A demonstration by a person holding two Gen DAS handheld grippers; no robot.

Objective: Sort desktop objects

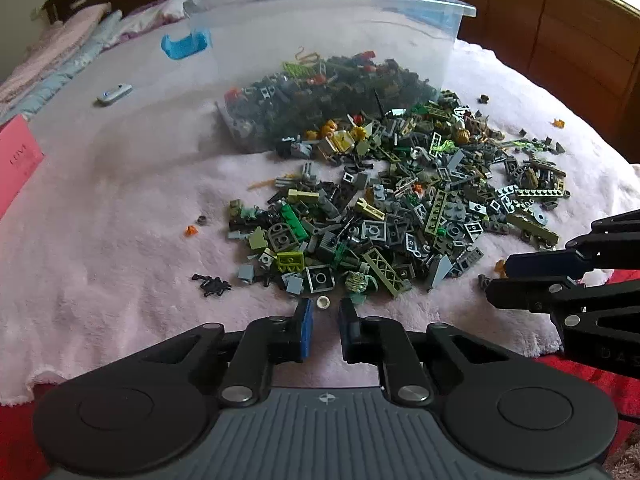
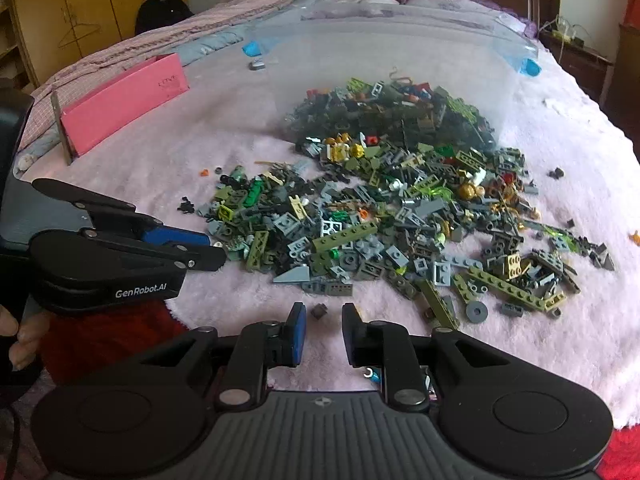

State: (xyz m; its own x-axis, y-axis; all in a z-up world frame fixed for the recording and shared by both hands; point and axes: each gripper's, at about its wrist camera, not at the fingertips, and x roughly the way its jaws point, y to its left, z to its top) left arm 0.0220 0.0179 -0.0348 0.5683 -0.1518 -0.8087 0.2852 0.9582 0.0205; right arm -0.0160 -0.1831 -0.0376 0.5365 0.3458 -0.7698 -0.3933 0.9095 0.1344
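Note:
A big pile of small toy bricks (image 1: 400, 208), mostly grey, green and black, spills from a tipped clear plastic bin (image 1: 320, 20) onto a pink fleece blanket (image 1: 100, 220). My left gripper (image 1: 323, 310) is open at the pile's near edge, with a small white round piece (image 1: 322, 303) lying between its fingertips. My right gripper (image 2: 323, 314) is open, with a small dark brick (image 2: 320, 311) lying between its fingertips. The pile (image 2: 400, 220) and the bin (image 2: 400, 40) also show in the right wrist view. Each gripper shows in the other's view, the right (image 1: 496, 280) and the left (image 2: 216, 248).
A pink box (image 2: 124, 104) stands at the blanket's left; it also shows in the left wrist view (image 1: 16, 160). A small silver device (image 1: 114, 94) lies behind it. A blue bin clip (image 1: 184, 46) is on the bin. Stray pieces (image 1: 212, 284) lie around. Red bedding (image 2: 100, 340) borders the near edge.

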